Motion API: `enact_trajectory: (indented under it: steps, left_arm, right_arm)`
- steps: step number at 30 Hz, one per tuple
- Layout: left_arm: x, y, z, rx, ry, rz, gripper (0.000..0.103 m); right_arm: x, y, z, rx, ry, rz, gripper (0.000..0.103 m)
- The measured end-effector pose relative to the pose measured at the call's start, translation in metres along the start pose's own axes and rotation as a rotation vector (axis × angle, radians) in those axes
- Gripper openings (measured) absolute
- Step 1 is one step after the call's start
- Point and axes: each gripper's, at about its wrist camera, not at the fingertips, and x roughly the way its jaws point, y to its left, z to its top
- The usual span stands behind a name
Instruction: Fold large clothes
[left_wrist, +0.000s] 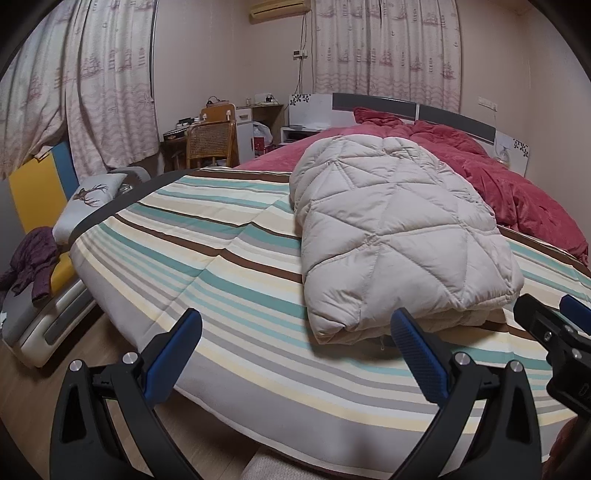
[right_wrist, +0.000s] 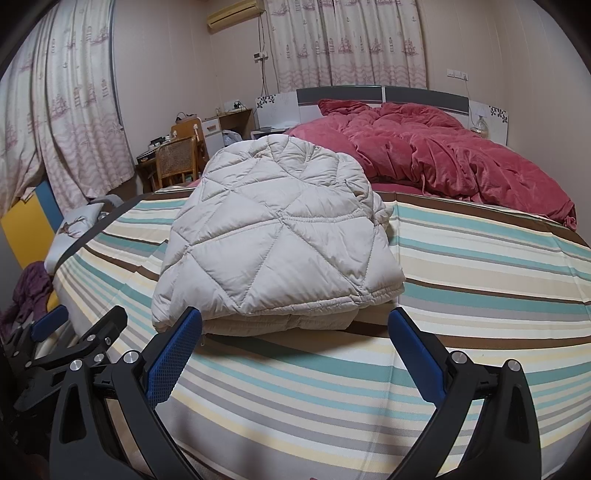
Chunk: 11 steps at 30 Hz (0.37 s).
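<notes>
Black gripper frames, silver screws, blue textured fingers.

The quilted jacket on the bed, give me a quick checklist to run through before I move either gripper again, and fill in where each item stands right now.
1. Left gripper open and holding nothing: ok.
2. Right gripper open and holding nothing: ok.
3. Quilted jacket folded into a compact bundle: ok, layers show stacked at its near edge.
4. Jacket lying fully on the striped sheet, away from the bed edge: ok.
5. Jacket apart from the red duvet: cannot tell at the far end.
6. Sleeves and hood tucked inside: cannot tell, the underside is hidden.
</notes>
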Motion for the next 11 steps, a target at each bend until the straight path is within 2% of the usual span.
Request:
enact_trajectory:
  steps: [7,11]
  left_arm:
    - [0.009,-0.001,0.004,0.005,0.044,-0.04,0.101]
    - [0.015,0.002,0.008,0.007,0.032,-0.011,0.101]
  right_arm:
    - [0.007,-0.004,0.0,0.009,0.017,-0.004,0.1]
    - [0.014,-0.01,0.001,0.016,0.026,-0.016,0.1]
